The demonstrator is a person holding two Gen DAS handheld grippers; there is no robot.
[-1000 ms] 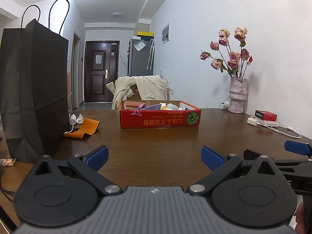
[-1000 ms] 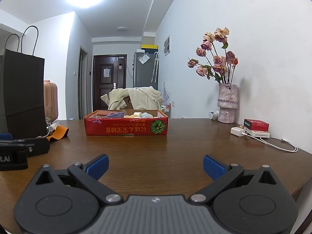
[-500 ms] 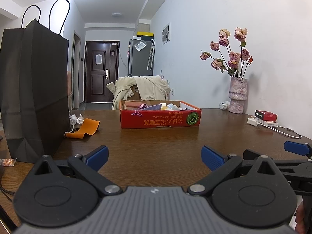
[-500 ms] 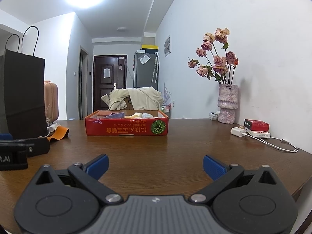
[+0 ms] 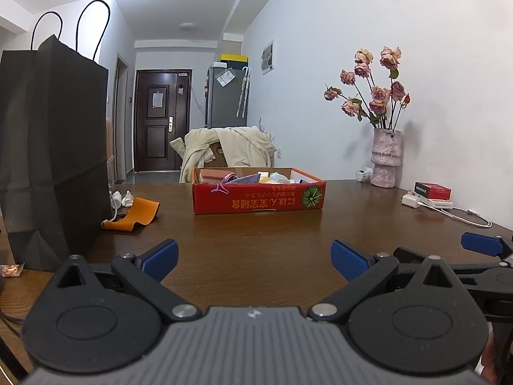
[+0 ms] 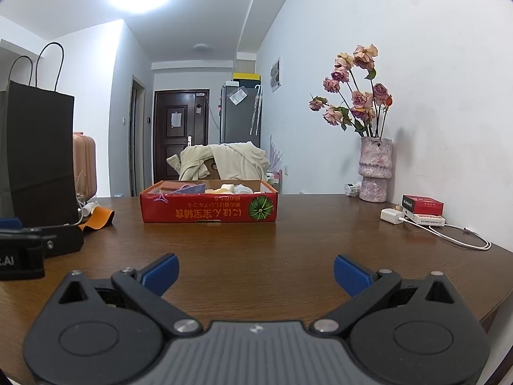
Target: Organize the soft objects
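A shallow red cardboard box (image 5: 258,197) stands on the brown table (image 5: 256,234), also in the right wrist view (image 6: 208,210). It holds several soft items in purple, orange, yellow and white (image 5: 243,178). An orange soft piece (image 5: 134,215) lies left of the box, beside the black paper bag (image 5: 51,147). My left gripper (image 5: 255,258) is open and empty, low over the near table. My right gripper (image 6: 255,274) is open and empty, to the right of the left one, and part of it shows in the left wrist view (image 5: 481,245).
A vase of dried roses (image 5: 384,160) stands at the far right by the wall. A red packet (image 5: 433,189), a white charger (image 5: 412,200) and its cable (image 5: 465,216) lie near the right edge. A chair with a beige coat (image 5: 224,150) stands behind the table.
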